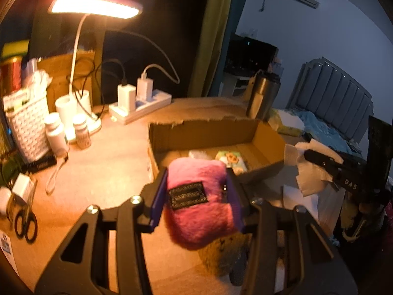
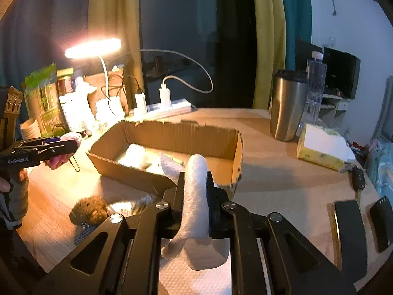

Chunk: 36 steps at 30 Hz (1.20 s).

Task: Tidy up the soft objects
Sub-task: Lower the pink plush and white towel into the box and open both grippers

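- Nearest, left gripper (image 1: 196, 194): fingers (image 1: 158, 201) clamped on either side of a pink plush (image 1: 199, 204) with a black patch on its face; plush held off the worktop (image 1: 103, 167), just short of the box (image 1: 208, 132).
- From the right wrist view, the same gripper (image 2: 71, 145) shows at the left edge, a hand (image 2: 14, 179) on its grip, pink fur and a bead chain (image 2: 75, 163) hanging from the tip.
- Right gripper (image 2: 195, 191): fingers (image 2: 212, 196) pinched nearly together on a white paper towel (image 2: 194, 196); the towel stands up between them and drapes down beneath.
- Brown plush (image 2: 88, 210) lies on the worktop, left of the right gripper, near the box's front wall.
- Box: open cardboard, torn rim, mid-worktop. Inside: white soft stuff (image 2: 137, 156) and a small printed pack (image 1: 231, 161).
- Right of the box: tissue pack (image 2: 321, 147), car key (image 2: 357, 178), two dark phones (image 2: 348, 236) at the worktop's edge.
- Behind those: steel tumbler (image 2: 287, 105), clear bottle (image 2: 315, 91) just beside it.
- Left side: scissors (image 1: 24, 223), white basket (image 1: 27, 125), pill bottles (image 1: 56, 132).
- Far back: lit lamp (image 1: 95, 7), power strip (image 1: 140, 105) with chargers plugged in.
- Beyond the worktop: a bed (image 1: 329, 93), blue cloth on it.
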### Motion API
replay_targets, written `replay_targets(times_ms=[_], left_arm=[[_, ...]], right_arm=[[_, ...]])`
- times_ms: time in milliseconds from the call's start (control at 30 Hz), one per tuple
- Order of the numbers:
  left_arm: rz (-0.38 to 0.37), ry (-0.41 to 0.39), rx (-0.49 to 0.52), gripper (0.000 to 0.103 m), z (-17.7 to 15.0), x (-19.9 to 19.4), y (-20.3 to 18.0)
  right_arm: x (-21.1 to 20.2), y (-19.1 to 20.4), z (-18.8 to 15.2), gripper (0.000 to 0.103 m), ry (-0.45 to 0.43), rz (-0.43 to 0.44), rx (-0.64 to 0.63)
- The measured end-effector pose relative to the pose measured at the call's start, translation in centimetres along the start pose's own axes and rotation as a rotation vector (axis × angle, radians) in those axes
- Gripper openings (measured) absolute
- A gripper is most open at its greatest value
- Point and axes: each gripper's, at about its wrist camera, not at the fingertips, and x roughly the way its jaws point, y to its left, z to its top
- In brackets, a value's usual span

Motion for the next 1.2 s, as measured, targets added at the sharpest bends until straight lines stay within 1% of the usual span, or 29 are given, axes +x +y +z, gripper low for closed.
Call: replay_targets(times_ms=[167, 400, 667, 833, 933, 1200], left_arm=[[0.006, -0.048, 0.022, 0.046, 1.9, -0.4, -0.2], [0.011, -0.089, 0.034, 0.046, 3.9, -0.6, -0.1], [-0.006, -0.109, 0.034, 0.047, 5.3, 1.3, 0.0], [0.002, -0.085, 0.011, 0.047, 5.5, 3.7, 0.4], [0.023, -0.082, 0.026, 0.047, 5.3, 4.4, 0.2], [0.04, -0.05, 0.024, 0.048, 4.9, 5.9, 0.6]], right_arm=[[-0.4, 0.1, 1.5, 0.014, -0.037, 0.005, -0.017], [-0.1, -0.4, 3.5, 0.014, -0.074, 0.017, -0.014], [1.3, -0.7, 5.5, 0.014, -0.093, 0.024, -0.03], [3.5, -1.3, 6.5, 0.014, -0.086, 0.017, -0.02], [4.8, -1.5, 6.7, 0.014, -0.082, 0.011, -0.02], [7.6, -1.9, 5.7, 0.014, -0.039, 0.021, 0.004]])
